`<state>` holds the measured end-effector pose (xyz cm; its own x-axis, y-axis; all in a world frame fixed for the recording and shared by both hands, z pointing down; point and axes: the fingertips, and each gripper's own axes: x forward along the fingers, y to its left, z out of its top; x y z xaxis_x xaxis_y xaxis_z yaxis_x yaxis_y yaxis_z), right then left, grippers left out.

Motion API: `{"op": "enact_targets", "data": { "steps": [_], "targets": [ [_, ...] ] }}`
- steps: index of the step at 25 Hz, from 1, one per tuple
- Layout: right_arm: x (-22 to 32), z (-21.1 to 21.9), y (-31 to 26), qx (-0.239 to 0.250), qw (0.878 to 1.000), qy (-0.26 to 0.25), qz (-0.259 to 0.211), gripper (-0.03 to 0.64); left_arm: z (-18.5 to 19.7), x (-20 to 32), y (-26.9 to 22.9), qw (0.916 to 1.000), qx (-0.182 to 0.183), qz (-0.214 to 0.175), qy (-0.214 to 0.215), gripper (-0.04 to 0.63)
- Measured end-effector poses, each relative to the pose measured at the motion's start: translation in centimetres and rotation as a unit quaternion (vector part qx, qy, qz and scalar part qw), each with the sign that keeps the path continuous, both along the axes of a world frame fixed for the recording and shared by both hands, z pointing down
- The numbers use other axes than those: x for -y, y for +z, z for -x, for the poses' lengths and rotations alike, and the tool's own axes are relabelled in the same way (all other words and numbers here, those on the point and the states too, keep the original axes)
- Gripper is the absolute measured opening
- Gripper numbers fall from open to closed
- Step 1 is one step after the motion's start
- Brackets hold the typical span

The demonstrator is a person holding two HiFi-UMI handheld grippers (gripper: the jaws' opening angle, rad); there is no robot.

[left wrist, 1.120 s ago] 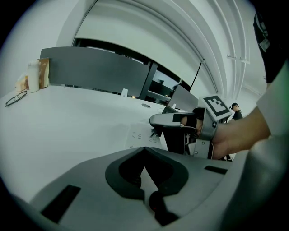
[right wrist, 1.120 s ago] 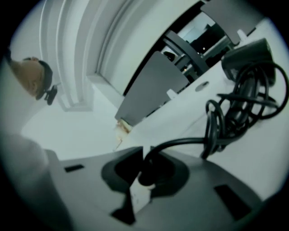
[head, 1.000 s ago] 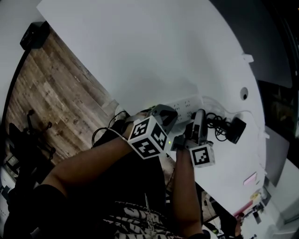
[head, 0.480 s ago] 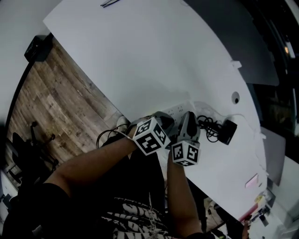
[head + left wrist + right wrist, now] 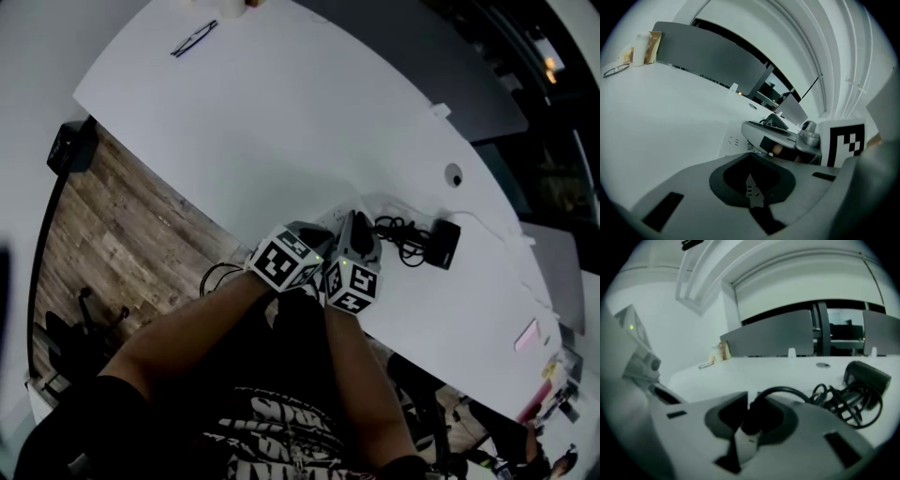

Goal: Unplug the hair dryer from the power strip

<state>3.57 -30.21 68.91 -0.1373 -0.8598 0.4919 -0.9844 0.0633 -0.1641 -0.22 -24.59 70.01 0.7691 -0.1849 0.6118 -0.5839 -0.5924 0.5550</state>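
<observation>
The black hair dryer (image 5: 441, 242) lies on the white table (image 5: 281, 112) with its cord coiled (image 5: 401, 232) beside it. My right gripper (image 5: 356, 230) sits just left of the coil. In the right gripper view the black plug (image 5: 760, 414) stands between the jaws of my right gripper (image 5: 754, 425), which are opening slightly while still holding it. Its cord (image 5: 797, 392) arcs right to the hair dryer (image 5: 865, 373). My left gripper (image 5: 314, 236) is close alongside. In its own view my left gripper (image 5: 752, 192) looks shut over the white power strip (image 5: 733, 140).
The table's near edge runs just below the grippers, with wood floor (image 5: 122, 225) beyond it. A round cable hole (image 5: 454, 175) is past the dryer. Glasses (image 5: 611, 71) and small containers (image 5: 642, 47) sit far off. A grey partition (image 5: 708, 51) lines the back.
My right gripper has shifted left and rolled, so its marker cube now sits against the left gripper's cube. The left gripper stayed put, rolling a little.
</observation>
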Motion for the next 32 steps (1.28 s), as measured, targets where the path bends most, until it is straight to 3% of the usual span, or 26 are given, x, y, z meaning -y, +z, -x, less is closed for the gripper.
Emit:
{"op": "enact_targets", "data": {
  "steps": [2, 4, 7, 12, 15, 18, 21, 24, 32],
  "targets": [
    [-0.3, -0.1, -0.1, 0.018, 1.000, -0.021, -0.013, 0.077, -0.2, 0.3, -0.1, 0.9998, -0.012, 0.015, -0.009, 0.026],
    [-0.9, -0.1, -0.1, 0.077, 0.996, -0.048, -0.013, 0.078, -0.2, 0.6, -0.2, 0.9983, -0.036, 0.038, -0.026, 0.026],
    [-1.9, 0.8, -0.2, 0.133, 0.982, -0.134, -0.011, 0.176, 0.2, 1.2, -0.3, 0.9956, -0.059, 0.059, -0.041, 0.026],
    [-3.8, 1.9, -0.7, 0.106, 0.952, -0.286, -0.001, 0.231, 0.3, 0.9, -0.7, 0.9952, -0.067, 0.061, -0.034, 0.026],
    [-4.3, 1.8, -0.7, 0.097, 0.939, -0.331, -0.001, 0.242, 0.2, 1.2, -0.9, 0.9945, -0.076, 0.062, -0.037, 0.026],
    [-4.4, 1.7, -0.3, 0.075, 0.946, -0.316, -0.005, 0.242, 0.5, 1.3, -1.1, 0.9944, -0.080, 0.056, -0.039, 0.026],
    [-3.9, 1.7, -0.2, 0.009, 0.959, -0.280, -0.032, 0.227, 0.6, 1.2, -1.0, 0.9944, -0.079, 0.055, -0.043, 0.026],
    [-4.1, 1.6, 0.5, -0.042, 0.962, -0.267, -0.021, 0.199, 0.7, 1.2, -0.9, 0.9942, -0.076, 0.061, -0.046, 0.026],
    [-7.1, 1.0, 1.2, -0.032, 0.968, -0.248, 0.034, 0.212, 0.8, 1.1, -0.7, 0.9953, -0.069, 0.052, -0.044, 0.026]
  ]
}}
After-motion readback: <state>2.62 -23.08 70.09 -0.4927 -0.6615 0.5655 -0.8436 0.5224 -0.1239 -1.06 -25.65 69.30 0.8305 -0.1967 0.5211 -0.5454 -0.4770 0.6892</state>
